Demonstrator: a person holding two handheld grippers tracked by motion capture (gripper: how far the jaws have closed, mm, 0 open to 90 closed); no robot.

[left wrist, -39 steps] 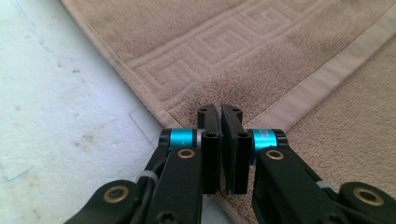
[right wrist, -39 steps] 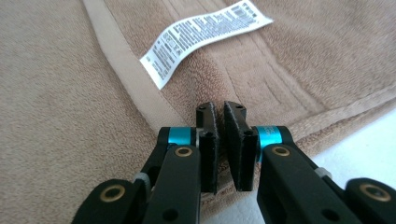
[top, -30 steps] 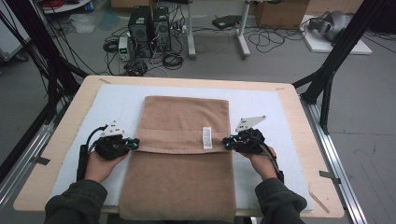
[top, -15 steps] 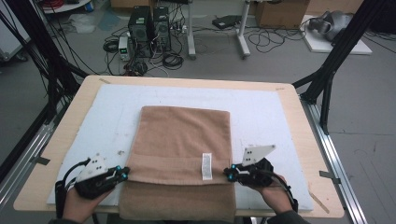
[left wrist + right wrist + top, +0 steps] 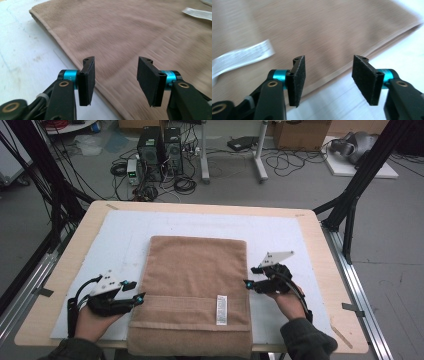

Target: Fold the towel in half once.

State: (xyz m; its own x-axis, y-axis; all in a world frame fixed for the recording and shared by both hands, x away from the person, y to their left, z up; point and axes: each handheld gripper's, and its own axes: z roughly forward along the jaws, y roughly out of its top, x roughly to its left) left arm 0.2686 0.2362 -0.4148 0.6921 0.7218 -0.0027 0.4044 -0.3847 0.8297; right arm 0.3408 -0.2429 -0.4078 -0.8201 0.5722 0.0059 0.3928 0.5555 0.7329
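Here, the scene line by line.

Setting: a light wooden table [image 5: 60, 270] topped with a pale blue-white mat [image 5: 280, 232], seen from above; a person's forearms in dark sleeves come in from the bottom edge.

Towel: a tan towel [image 5: 197, 280] lies flat near the middle of the mat, folded into a tall rectangle. Its far edge sits well short of the table's far side, and its near end hangs slightly over the table's near edge. A folded band runs across it close to the near end.

Label: a small white care label [image 5: 221, 309] lies on the band, toward the towel's right side, running lengthwise.

Left gripper: the left gripper [image 5: 137, 298] rests low on the mat just beside the towel's left edge, level with the band. Its jaws have just been opening and now stand apart. In the left gripper view the two black pads [image 5: 87, 80] have a clear gap between them, with the towel's hemmed edge passing below and nothing pinched.

Right gripper: the right gripper [image 5: 248, 284] sits just beside the towel's right edge, a little farther up the table than the left one. Its jaws have also just been opening and stand apart. In the right gripper view the towel's edge and bare mat show through the gap, with no cloth held.

Background: beyond the table, computer towers [image 5: 160, 145] and tangled cables lie on a grey floor.
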